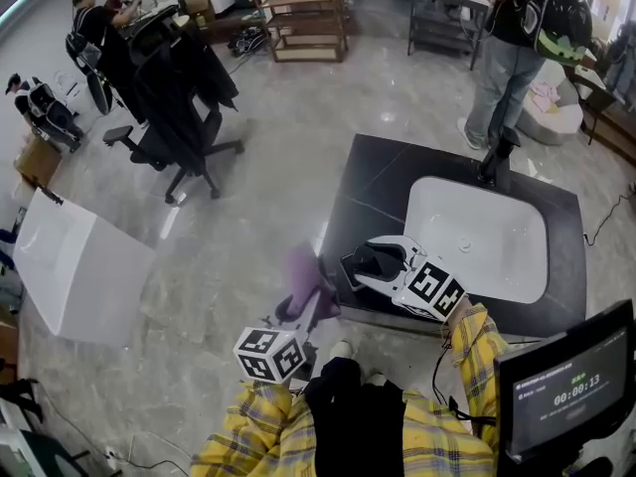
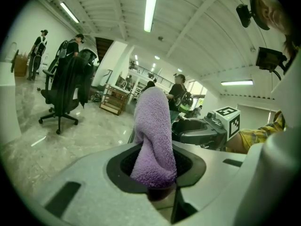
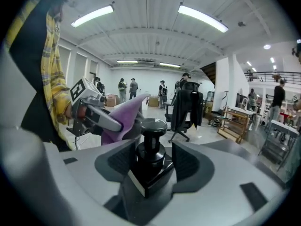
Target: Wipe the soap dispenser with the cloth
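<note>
A black pump soap dispenser (image 3: 149, 149) stands between the jaws of my right gripper (image 3: 151, 158), with a narrow gap at each side, so the pads do not press on it. In the head view that gripper (image 1: 370, 262) is at the near left edge of the black counter (image 1: 378, 177), with the dispenser (image 1: 377, 257) dark between its white jaws. My left gripper (image 2: 155, 173) is shut on a purple cloth (image 2: 153, 131), which sticks up out of the jaws. In the head view the cloth (image 1: 302, 276) hangs just left of the counter, close to the dispenser.
A white sink basin (image 1: 477, 237) is set in the counter, with a black faucet (image 1: 492, 162) behind it. A person (image 1: 507, 58) stands beyond the counter. An office chair draped in black (image 1: 179, 107) and a white box (image 1: 75, 266) are on the floor to the left. A monitor (image 1: 566, 386) is near right.
</note>
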### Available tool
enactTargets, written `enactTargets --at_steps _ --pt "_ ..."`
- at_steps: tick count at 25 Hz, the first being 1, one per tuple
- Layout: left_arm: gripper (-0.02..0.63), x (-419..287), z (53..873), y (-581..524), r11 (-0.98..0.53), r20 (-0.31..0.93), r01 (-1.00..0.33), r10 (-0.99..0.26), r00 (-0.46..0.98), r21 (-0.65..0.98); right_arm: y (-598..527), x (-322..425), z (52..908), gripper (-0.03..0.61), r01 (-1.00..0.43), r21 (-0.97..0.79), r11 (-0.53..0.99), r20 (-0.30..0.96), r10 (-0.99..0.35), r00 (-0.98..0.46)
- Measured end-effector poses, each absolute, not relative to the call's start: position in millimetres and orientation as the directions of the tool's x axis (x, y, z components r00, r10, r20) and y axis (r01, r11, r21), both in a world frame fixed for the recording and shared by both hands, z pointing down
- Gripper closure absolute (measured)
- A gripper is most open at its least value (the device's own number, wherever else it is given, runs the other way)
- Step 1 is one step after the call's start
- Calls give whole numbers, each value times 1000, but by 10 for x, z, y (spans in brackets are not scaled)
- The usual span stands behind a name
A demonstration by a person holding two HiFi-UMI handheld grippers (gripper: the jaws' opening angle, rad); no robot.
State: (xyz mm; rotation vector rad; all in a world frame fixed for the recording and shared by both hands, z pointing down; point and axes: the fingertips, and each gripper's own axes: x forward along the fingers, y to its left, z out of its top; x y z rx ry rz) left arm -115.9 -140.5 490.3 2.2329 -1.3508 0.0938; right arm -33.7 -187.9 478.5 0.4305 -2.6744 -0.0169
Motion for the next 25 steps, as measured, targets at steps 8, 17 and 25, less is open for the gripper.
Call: enactTargets --at_steps 8,17,25 --pt "526 -1113 4907 -1455 -379 325 -837 -795 513 393 -1879 -381 4844 387 -205 39 978 448 -201 -871" --pt "526 -1084 4894 -1504 -384 322 -840 -797 511 382 -2060 -406 4857 391 -416 8 909 385 -387 -838" --pt "526 -1076 4848 -1539 -382 311 -844 -806 504 378 -2173 -426 4858 390 -619 -37 785 335 -573 -748"
